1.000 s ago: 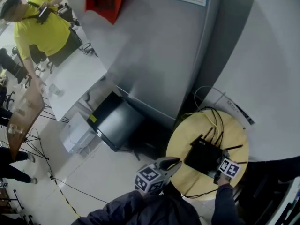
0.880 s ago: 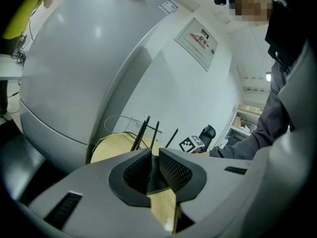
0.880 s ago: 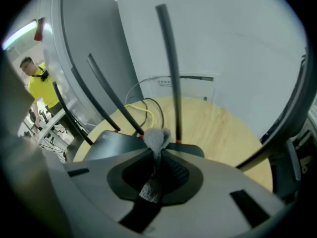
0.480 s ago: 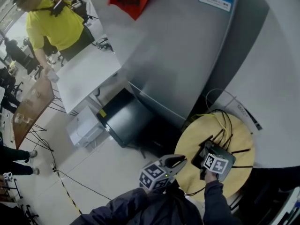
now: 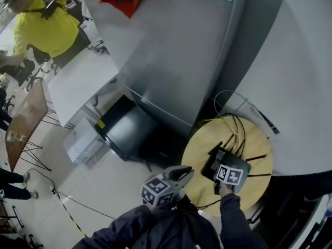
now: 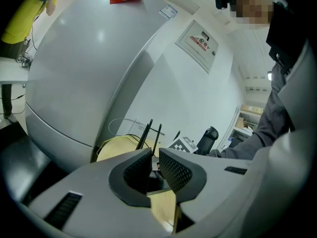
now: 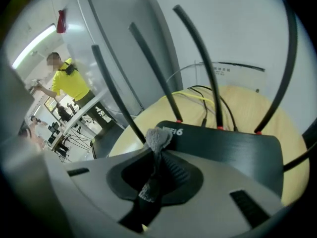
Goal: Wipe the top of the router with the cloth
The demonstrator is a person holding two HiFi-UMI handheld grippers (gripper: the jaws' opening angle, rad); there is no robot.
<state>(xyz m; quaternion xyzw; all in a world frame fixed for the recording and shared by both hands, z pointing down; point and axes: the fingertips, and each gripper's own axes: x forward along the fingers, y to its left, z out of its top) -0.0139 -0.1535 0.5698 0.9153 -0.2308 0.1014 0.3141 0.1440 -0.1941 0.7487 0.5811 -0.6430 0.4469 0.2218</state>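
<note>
A black router (image 5: 210,163) with several upright antennas lies on a round wooden table (image 5: 199,144). In the head view my right gripper (image 5: 220,166) is over the router's top, its marker cube hiding much of it. The right gripper view shows the right gripper (image 7: 157,158) shut on a grey cloth (image 7: 158,139), whose tuft sits at the near left edge of the router (image 7: 233,145). My left gripper (image 5: 188,172) hangs off the table's left rim, away from the router. In its own view the left gripper (image 6: 155,168) is shut with nothing held.
Black and yellow cables (image 5: 236,128) run from the router's back over the table's far side. A tall grey cabinet (image 5: 176,51) stands behind the table, with a black box (image 5: 127,134) on the floor to the left. A person in a yellow shirt (image 5: 46,27) stands by a white table (image 5: 78,87) far left.
My right gripper has slid with the cloth from the router's right near corner leftward onto its top. The left gripper has stayed beside the table's rim.
</note>
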